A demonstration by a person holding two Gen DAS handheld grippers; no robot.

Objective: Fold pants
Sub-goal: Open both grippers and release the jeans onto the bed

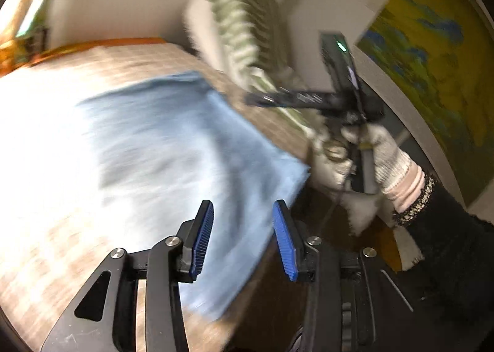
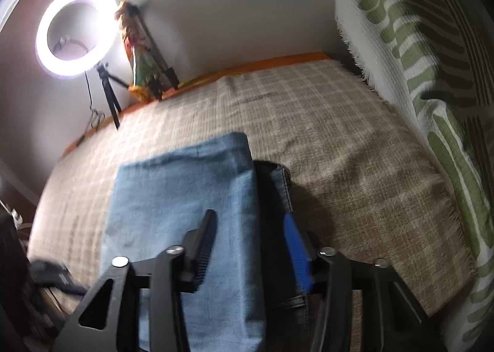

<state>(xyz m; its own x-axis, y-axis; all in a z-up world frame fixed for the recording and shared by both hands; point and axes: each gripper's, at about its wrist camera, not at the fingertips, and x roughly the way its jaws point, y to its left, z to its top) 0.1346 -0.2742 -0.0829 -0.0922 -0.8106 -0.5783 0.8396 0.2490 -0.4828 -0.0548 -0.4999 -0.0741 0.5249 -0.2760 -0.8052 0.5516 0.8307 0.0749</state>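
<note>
The folded pants (image 2: 185,213) lie flat on the checked blanket (image 2: 339,151) — both the left gripper (image 1: 244,237) and right gripper (image 2: 250,247) hang above them, jaws apart and empty — likely released so the fold settles.

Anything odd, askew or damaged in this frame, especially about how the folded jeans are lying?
One thing: the folded jeans lie on the checked blanket with the fold uneven. A darker layer with a stitched hem sticks out past the top layer's right edge. No damage or spill shows. Both claws hang open, holding nothing.
</note>
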